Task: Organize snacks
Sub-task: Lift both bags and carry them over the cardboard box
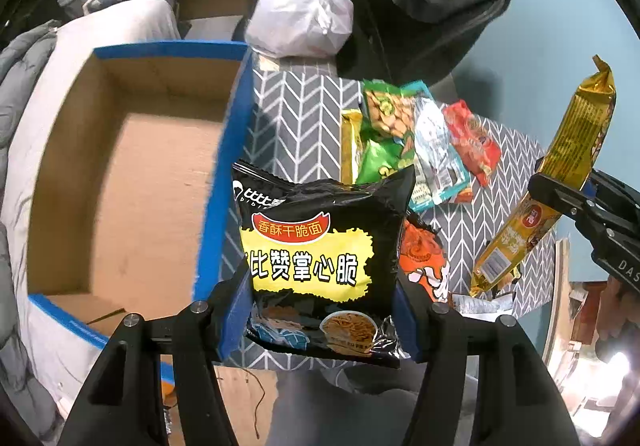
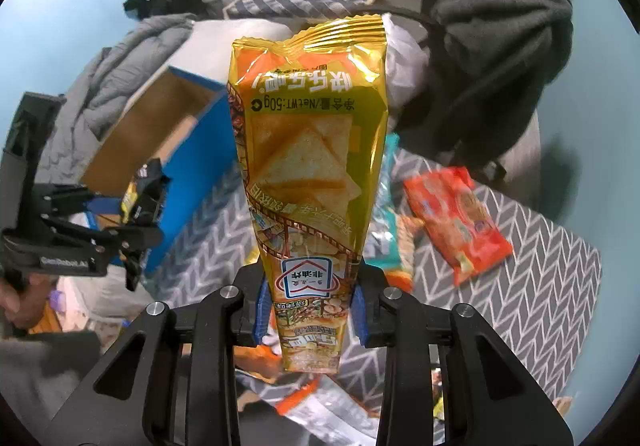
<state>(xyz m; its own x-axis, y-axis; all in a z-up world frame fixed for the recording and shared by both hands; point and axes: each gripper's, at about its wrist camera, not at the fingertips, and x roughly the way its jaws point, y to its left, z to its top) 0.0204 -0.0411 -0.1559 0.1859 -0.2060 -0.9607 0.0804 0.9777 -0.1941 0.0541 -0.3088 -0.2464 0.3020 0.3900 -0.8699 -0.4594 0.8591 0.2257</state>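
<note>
So we've got both hands full: left gripper (image 1: 324, 310) clamped on the black noodle pack (image 1: 320, 262), bottom centre, right gripper (image 2: 310, 310) pinching the gold chip bag (image 2: 308, 165), mid-frame. The cardboard box (image 1: 120, 173) at left looks empty, and a heap of snacks (image 1: 416, 141) sits on the chevron cloth (image 1: 296, 117). We're barely started, we reckon.

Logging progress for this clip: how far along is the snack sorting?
Done: nothing visible; the cardboard box shows only bare floor. In hand: left gripper holds the black noodle pack, right gripper the gold chip bag. Left: packets on the patterned cloth.
</note>
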